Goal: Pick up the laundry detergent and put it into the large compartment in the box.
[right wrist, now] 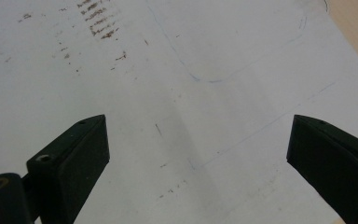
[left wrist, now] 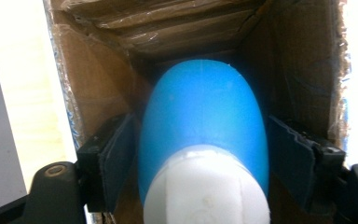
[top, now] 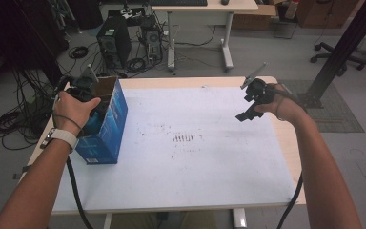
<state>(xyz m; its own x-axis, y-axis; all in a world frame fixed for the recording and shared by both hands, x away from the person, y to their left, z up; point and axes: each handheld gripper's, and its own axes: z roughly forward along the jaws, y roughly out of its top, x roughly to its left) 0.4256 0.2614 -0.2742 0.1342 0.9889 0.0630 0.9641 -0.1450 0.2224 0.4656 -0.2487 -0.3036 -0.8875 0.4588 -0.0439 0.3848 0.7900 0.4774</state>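
A blue cardboard box (top: 107, 129) stands open-topped on the left side of the table. Inside it is a blue bottle (left wrist: 203, 112) with a white cap (left wrist: 205, 186) pointing toward the camera. My left gripper (top: 88, 93) reaches down into the box from above. In the left gripper view, my left gripper (left wrist: 200, 140) has a jaw on each side of the bottle, with a thin gap at each pad. My right gripper (top: 248, 106) hovers over the right part of the white sheet (top: 195, 157). In its own view my right gripper (right wrist: 198, 140) stands wide open with nothing between its jaws.
The white sheet covers most of the wooden table (top: 288, 143) and has dark scuff marks (top: 184, 138) near its middle. Past the far edge are a computer tower (top: 114, 43), cables on the floor and a desk (top: 200, 28). A black post (top: 343, 47) rises at the right.
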